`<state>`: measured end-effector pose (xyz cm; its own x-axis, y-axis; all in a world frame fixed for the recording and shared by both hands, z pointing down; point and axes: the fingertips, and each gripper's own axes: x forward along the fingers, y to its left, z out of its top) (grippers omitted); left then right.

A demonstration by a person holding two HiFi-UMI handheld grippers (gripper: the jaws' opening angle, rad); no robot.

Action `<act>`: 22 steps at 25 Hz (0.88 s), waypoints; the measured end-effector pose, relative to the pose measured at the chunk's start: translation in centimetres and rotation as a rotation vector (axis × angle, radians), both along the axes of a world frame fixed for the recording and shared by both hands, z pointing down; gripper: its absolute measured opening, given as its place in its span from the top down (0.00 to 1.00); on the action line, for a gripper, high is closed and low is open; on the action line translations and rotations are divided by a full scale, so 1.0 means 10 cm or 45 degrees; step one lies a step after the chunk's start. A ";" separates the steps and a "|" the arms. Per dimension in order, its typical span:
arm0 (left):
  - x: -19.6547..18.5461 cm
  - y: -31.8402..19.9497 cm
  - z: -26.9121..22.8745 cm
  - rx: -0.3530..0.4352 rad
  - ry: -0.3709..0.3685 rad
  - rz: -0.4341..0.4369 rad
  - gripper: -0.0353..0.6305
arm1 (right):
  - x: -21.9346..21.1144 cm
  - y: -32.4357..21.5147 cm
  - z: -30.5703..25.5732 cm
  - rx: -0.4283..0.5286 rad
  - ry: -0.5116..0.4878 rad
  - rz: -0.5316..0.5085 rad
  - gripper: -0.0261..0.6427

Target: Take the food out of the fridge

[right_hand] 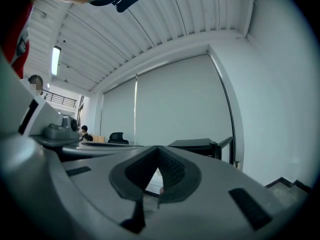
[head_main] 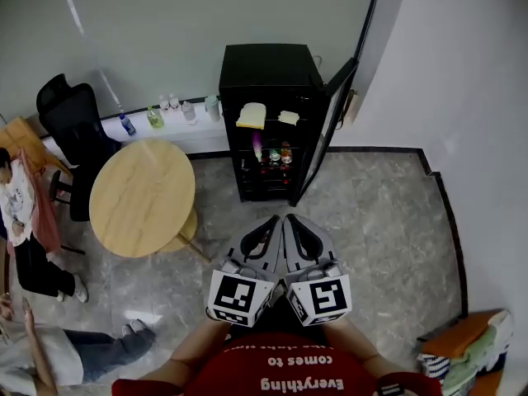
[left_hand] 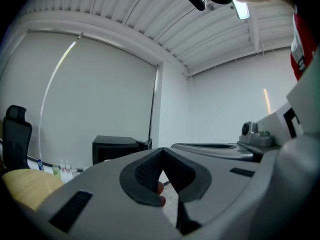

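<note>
The left gripper (head_main: 271,223) and right gripper (head_main: 293,223) are sitting side by side, low in the head view, both pointing toward the fridge (head_main: 268,81). Each one is showing its jaws pressed together with nothing between them. The fridge is standing well ahead against the wall, its door (head_main: 330,130) hanging open on the right. The food (head_main: 252,115) is lying inside on the top shelf (two pale items, too small to identify), with cans (head_main: 276,155) sitting on a shelf below. A round worktop (head_main: 140,196) is standing left of the fridge
</note>
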<state>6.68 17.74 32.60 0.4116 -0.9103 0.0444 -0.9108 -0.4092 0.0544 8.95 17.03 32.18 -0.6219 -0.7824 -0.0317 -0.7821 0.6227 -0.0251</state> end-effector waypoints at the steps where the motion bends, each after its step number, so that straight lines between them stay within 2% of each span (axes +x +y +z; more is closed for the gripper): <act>1: -0.01 -0.10 0.04 -0.015 0.006 0.011 0.94 | -0.01 -0.10 0.04 -0.015 0.006 0.006 0.95; 6: -0.06 -0.67 0.19 -0.045 0.000 0.025 0.94 | -0.06 -0.67 0.18 -0.047 0.013 0.018 0.95; 17: 0.02 -2.07 0.29 -0.062 -0.050 -0.038 0.94 | 0.01 -2.07 0.32 -0.076 -0.007 -0.052 0.95; 22: 0.00 -2.46 0.43 -0.089 -0.007 -0.092 0.94 | -0.01 -2.46 0.43 -0.051 0.055 -0.091 0.95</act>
<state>6.72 -6.86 36.88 0.3446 -0.9322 0.1112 -0.9382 -0.3378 0.0755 8.87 -7.61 36.52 -0.6763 -0.7362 0.0268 -0.7367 0.6760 -0.0179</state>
